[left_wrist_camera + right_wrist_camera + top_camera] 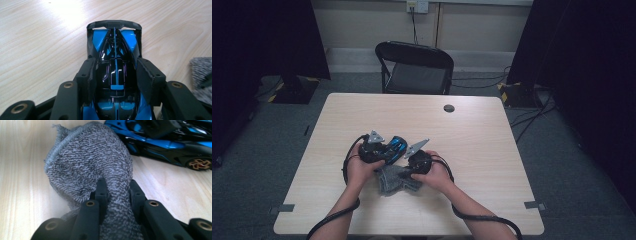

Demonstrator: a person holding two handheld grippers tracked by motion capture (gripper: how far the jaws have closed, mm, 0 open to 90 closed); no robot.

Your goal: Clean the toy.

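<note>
1. The surface (472, 150), a pale wood-grain tabletop, carries everything in hand; the work sits near its middle, toward the person's edge. Nothing on it is a container, and nothing lies inside anything else.
2. A black folding chair (414, 67) stands on the floor just beyond the far edge of the surface.
3. The grey towel (394, 181) lies bunched on the surface between the two hands, just on the person's side of the toy car. In the right gripper view the grey towel (90, 167) rises as a gathered hump of looped cloth with a stitched hem along its left edge.
4. The toy car (396, 146), black with bright blue panels, rests on the surface just beyond the towel. In the left gripper view the toy car (115, 65) points away from the camera, its dark wing at the far end.
5. The left tongs (384, 150) pinch the toy car across its body; both pads press on its sides (113, 80).
6. The right tongs (412, 167) are pressed on a fold of the grey towel, the cloth squeezed between the two pads (117, 192).
7. A small dark round disc (449, 108) lies near the far edge, well apart from the rest.
</note>
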